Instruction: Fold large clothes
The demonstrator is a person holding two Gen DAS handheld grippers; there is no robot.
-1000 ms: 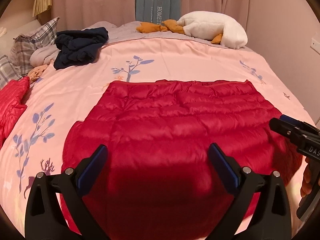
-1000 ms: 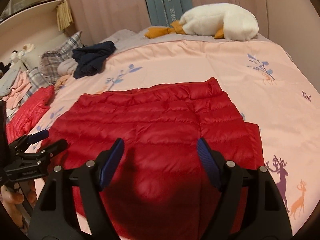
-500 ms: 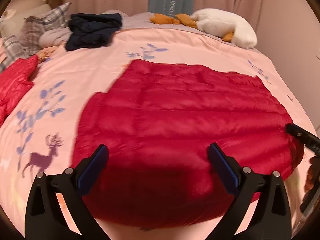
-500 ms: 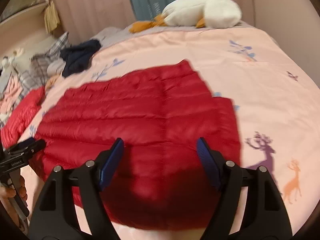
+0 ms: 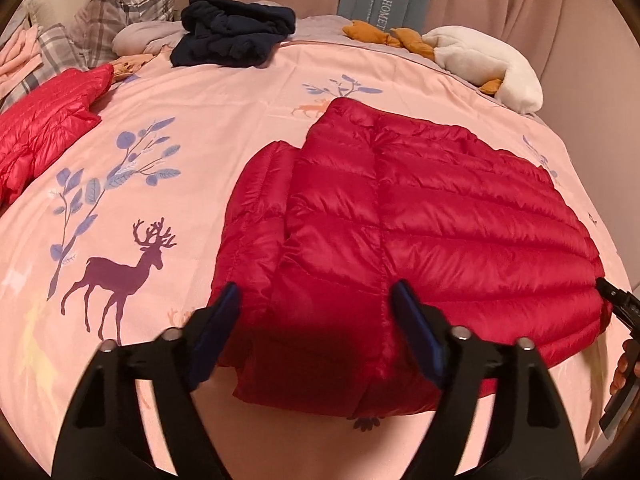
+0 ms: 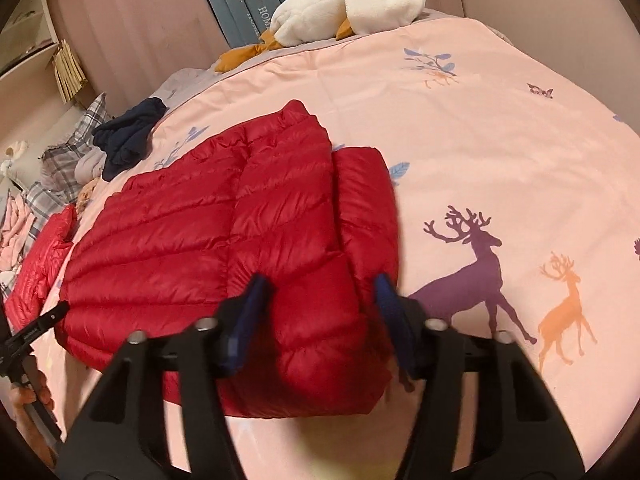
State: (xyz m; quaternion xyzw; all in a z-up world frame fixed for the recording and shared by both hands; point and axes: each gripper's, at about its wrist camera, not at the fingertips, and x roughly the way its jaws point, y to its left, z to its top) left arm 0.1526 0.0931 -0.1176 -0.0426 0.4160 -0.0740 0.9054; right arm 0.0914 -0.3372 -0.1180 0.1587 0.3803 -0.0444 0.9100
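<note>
A red quilted down jacket lies flat on the pink bedspread, sleeves folded in; it also shows in the right wrist view. My left gripper is open and empty, its fingers over the jacket's near left corner. My right gripper is open and empty over the jacket's near right corner. The right gripper's tip shows at the right edge of the left wrist view. The left gripper's tip shows at the left edge of the right wrist view.
A second red jacket lies at the bed's left edge. A dark navy garment sits at the far side by plaid pillows. A white goose plush lies at the back right. Curtains hang behind the bed.
Both grippers have spread apart: the left one moved left to the jacket's left corner, the right one moved right to its right corner. Both stayed open.
</note>
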